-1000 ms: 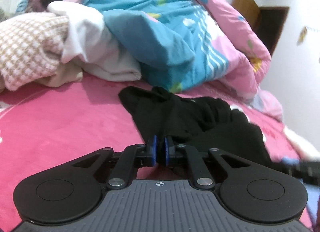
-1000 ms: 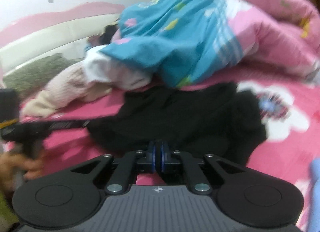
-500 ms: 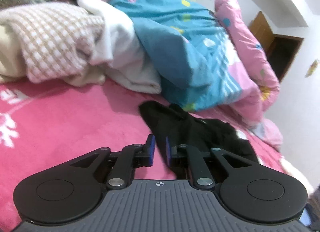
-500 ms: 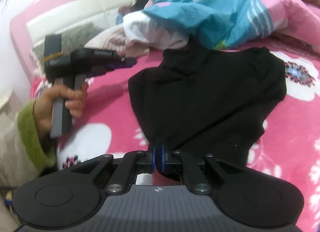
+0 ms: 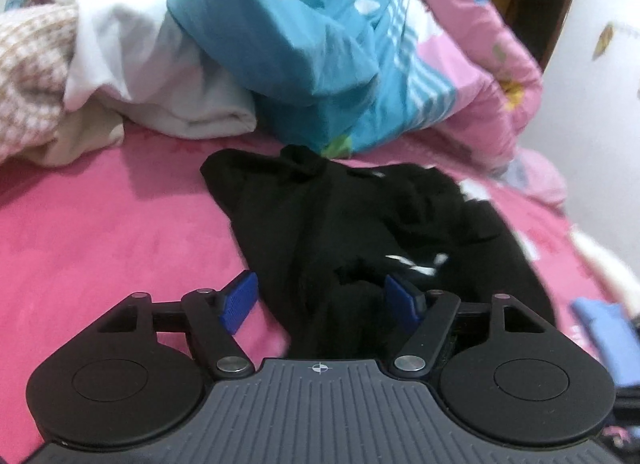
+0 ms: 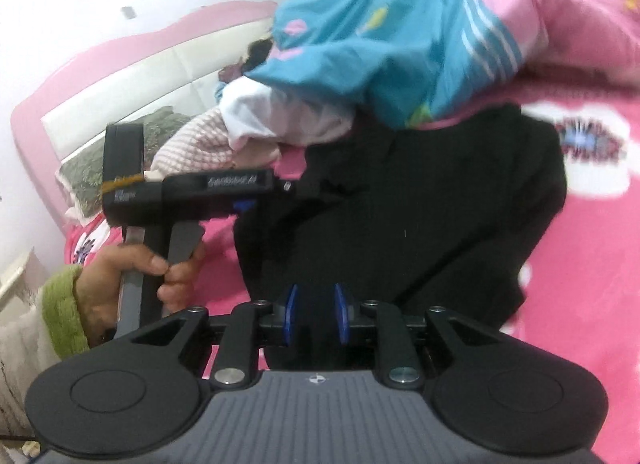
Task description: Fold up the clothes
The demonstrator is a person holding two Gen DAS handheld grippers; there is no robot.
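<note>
Left claw (image 5: 322, 300) and right claw (image 6: 316, 318), pinched shut before, now gape over the black garment (image 5: 360, 224).

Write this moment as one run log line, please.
left gripper: just opened, off garment | right gripper: just opening, garment between pads | garment: on bed

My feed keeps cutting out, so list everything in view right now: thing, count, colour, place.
crumpled black garment: one, black, on the bed ahead of both grippers
fleece bed cover: one, pink, under the garment
quilt: one, blue and pink, heaped behind
white cloth: one, left of the quilt
checked blanket: one, pink-white, far left
headboard: one, pink and cream
left gripper: open, jaws just widened over the garment
right gripper: slightly open, just widened
</note>
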